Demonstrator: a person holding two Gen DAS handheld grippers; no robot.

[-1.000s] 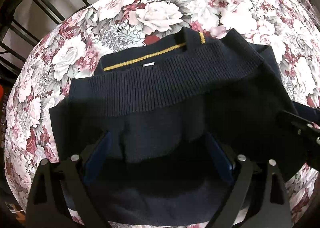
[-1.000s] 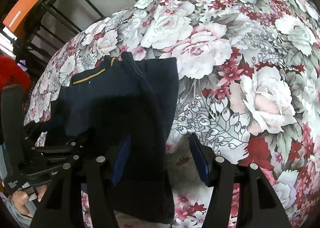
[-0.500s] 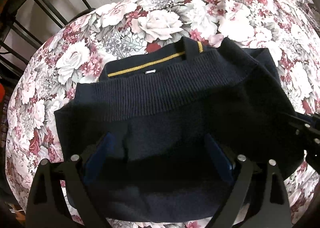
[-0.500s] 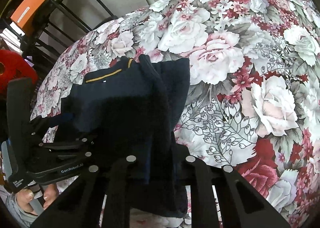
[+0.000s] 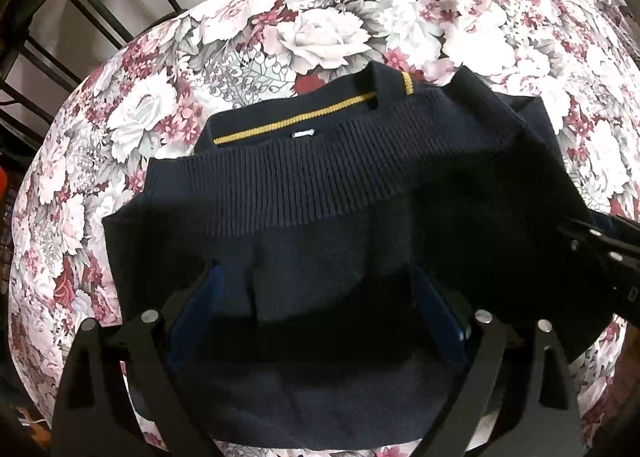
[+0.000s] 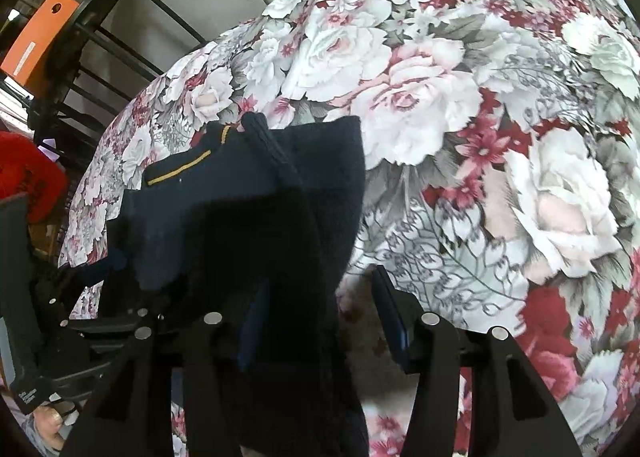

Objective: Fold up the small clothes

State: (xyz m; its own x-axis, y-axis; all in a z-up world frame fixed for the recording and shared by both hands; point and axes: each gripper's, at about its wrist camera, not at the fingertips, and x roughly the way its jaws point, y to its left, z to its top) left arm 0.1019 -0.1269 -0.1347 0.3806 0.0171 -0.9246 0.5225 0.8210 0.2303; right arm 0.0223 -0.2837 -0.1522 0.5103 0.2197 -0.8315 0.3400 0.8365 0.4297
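One sweater point(image 5: 304, 225), dark navy, lies folded on the floral surface point(image 5: 320, 37), and both hand-held grippers hang over its near part.

Nearest in the left wrist view, the left hand-held gripper point(image 5: 316, 297) stands with its two jaws well apart, one blue pad on each side of the sweater's near fold; neither pad presses the cloth. Beyond the pads runs one ribbed band point(image 5: 340, 173) across the sweater, and past that one yellow stripe point(image 5: 296, 121) along the collar, with one small white tag just under it. At the sweater's right edge the right hand-held gripper point(image 5: 600, 257) shows as a black frame.

In the right wrist view, the right hand-held gripper point(image 6: 320, 309) straddles the sweater's point(image 6: 248, 217) right border. Its jaws are opening: the left pad is lost against the dark cloth, the right pad stands clear over the surface point(image 6: 480, 137), and the cloth edge lies between them, not pinched.

Beyond the sweater, one black metal rack point(image 6: 92, 57) stands at the surface's far left, with one orange box point(image 6: 40, 37) beside it.
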